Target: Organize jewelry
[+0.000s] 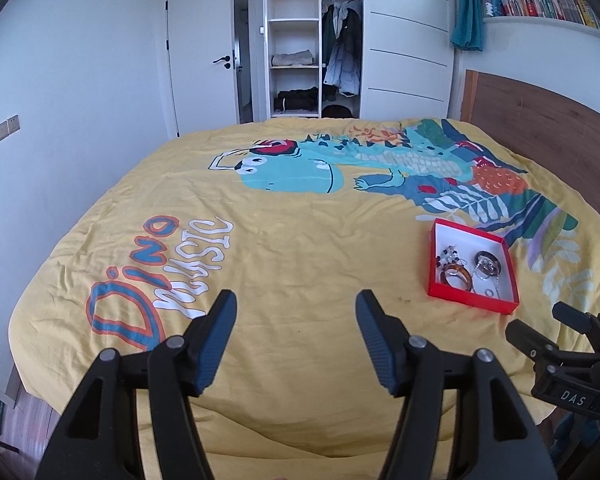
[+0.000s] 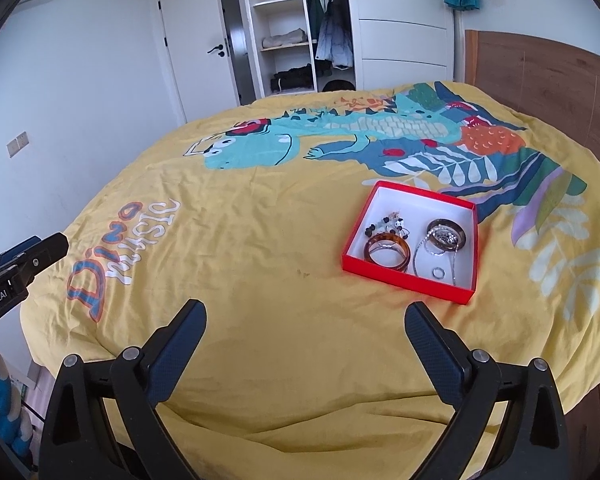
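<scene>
A shallow red cardboard box with a white inside [image 2: 410, 276] lies on the yellow quilt printed with a teal dinosaur [image 2: 260, 280] that covers the bed. In the right wrist view the box sits ahead of the right claw [image 2: 305, 328] and a little to its right, well apart from the fingertips. The right claw stands wide apart with nothing between its fingers, hovering over bare quilt at the near edge of the bed.

Inside the box, a brown tortoiseshell bangle [image 2: 387, 255] rests at the near left corner, a dark round bangle [image 2: 446, 233] lies farther right with a silver chain [image 2: 436, 246] draped over it, a small silver ring [image 2: 439, 273] sits near the front wall, and a cluster of dark and white beads [image 2: 388, 224] lies behind the brown bangle.

In the left wrist view the left claw [image 1: 296, 307] is also spread apart and empty; the box [image 1: 470, 296] lies off to its right, closer to the right claw [image 1: 540, 326], which shows at the lower right edge.
</scene>
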Tool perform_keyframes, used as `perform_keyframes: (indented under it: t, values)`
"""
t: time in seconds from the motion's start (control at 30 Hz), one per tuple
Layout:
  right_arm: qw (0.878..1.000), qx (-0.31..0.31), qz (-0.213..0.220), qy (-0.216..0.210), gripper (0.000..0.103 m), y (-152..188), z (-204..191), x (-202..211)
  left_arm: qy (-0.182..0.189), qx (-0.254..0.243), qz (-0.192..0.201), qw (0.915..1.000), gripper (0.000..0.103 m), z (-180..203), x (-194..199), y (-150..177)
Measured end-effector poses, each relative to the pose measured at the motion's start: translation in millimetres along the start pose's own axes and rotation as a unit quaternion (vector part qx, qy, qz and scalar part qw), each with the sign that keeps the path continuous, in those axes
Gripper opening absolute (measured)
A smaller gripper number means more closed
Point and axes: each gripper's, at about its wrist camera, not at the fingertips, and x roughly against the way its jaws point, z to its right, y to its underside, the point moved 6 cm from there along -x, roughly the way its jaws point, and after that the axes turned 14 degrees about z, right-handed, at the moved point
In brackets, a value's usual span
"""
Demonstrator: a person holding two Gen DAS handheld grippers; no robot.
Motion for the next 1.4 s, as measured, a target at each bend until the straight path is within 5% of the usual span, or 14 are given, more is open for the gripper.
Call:
perform_keyframes:
  t: [1.4]
  values:
    - [0.999, -0.014, -0.044, 0.025, 0.103, 32.8, 25.2, -36.2, 0.005, -0.005, -0.04, 0.9992, 0.066, -1.0, -33.5, 34.1]
